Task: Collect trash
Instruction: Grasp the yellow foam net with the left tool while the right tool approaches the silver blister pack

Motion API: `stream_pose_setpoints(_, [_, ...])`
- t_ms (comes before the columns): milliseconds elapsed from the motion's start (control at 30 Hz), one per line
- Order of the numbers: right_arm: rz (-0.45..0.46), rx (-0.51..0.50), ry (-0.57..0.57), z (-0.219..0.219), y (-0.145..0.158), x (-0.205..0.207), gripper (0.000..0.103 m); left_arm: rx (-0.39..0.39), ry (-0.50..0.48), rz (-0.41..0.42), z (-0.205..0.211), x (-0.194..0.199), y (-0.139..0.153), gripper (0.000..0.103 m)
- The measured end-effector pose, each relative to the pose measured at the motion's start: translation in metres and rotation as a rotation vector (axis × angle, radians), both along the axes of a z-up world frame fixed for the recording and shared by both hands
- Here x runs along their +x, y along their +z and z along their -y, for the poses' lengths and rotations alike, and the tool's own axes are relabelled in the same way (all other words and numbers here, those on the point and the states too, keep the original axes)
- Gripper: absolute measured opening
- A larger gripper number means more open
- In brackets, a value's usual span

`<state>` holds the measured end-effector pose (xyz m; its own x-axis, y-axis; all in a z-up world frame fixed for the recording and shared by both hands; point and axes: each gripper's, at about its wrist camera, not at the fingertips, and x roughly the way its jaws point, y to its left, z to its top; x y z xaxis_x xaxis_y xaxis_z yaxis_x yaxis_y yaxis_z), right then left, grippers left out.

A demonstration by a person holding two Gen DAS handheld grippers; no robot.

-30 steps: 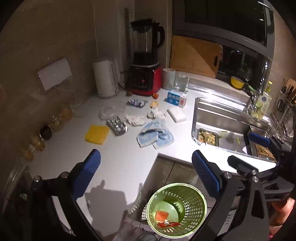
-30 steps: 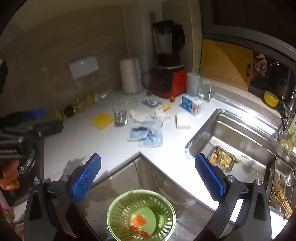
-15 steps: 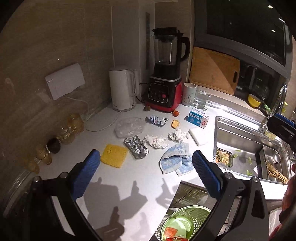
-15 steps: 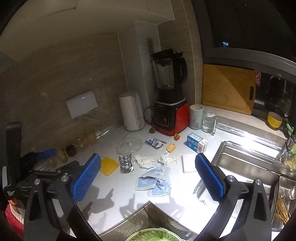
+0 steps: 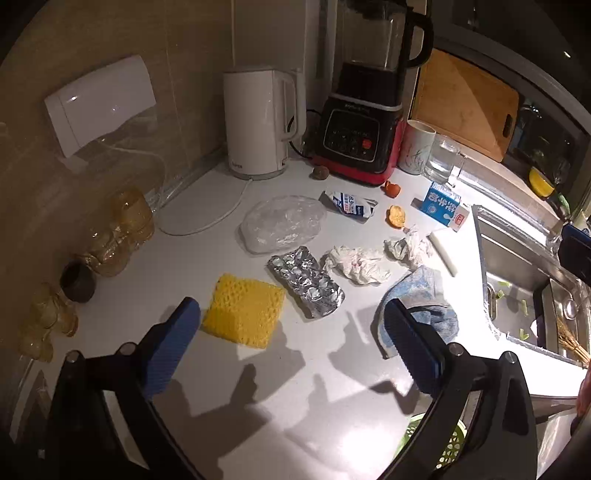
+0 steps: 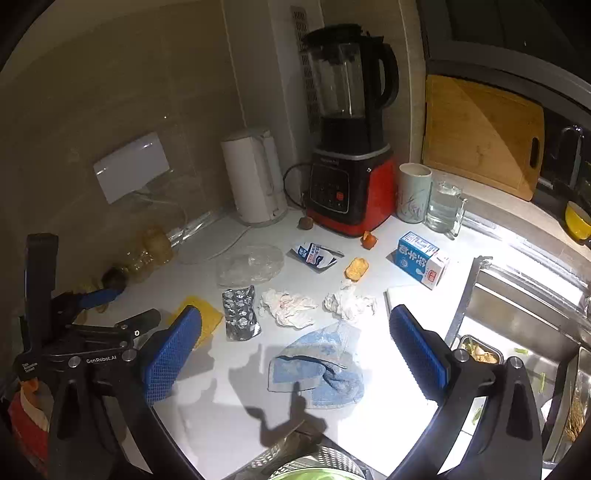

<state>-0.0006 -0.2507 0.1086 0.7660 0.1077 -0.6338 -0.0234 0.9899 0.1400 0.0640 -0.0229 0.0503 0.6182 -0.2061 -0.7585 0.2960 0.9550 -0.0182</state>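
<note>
Kitchen counter (image 5: 177,266) holds a water-filled glass mug (image 6: 443,208); both hand-held grippers gape empty.

Wall: beige tiles (image 5: 110,44), upper left of frame.
Counter: white worktop (image 5: 207,266), strongly lit, hard shadows in the lower middle.
Sink: steel basin (image 6: 517,325), right edge.
Window: dark glass (image 6: 517,29), upper right.

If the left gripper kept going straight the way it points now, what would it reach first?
Probably the foil blister pack: it lies nearly centred ahead of the open left gripper, with the yellow sponge just off toward the left finger. Depth is hard to judge in the fisheye view.
</note>
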Motion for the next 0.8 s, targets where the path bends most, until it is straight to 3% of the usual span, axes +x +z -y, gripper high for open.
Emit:
stream_pose_setpoints(167, [-0.063, 0.003, 0.006, -0.01, -0.029, 0.03, 0.101, -0.002, -0.04, -0.019, -0.017, 0.03, -0.041, 0.095])
stream_pose_setpoints(367, [-0.129, -0.011, 0.016, -0.022, -0.058, 0.058, 0.101, 0.009, -0.046, -0.099, -0.029, 0.066, -0.092, 0.095])
stream_pose_setpoints(567, [-0.18, -0.018, 0.032, -0.033, -0.077, 0.073, 0.101, 0.078, -0.021, -0.151, -0.023, 0.097, -0.135, 0.095])
stream_pose_setpoints(700, [-0.203, -0.03, 0.047, -0.042, -0.085, 0.079, 0.101, 0.095, -0.009, -0.186, -0.021, 0.106, -0.15, 0.082])
stream_pose_setpoints(800, [-0.22, -0.032, 0.057, -0.049, -0.09, 0.086, 0.101, 0.083, -0.01, -0.197, -0.02, 0.107, -0.153, 0.078])
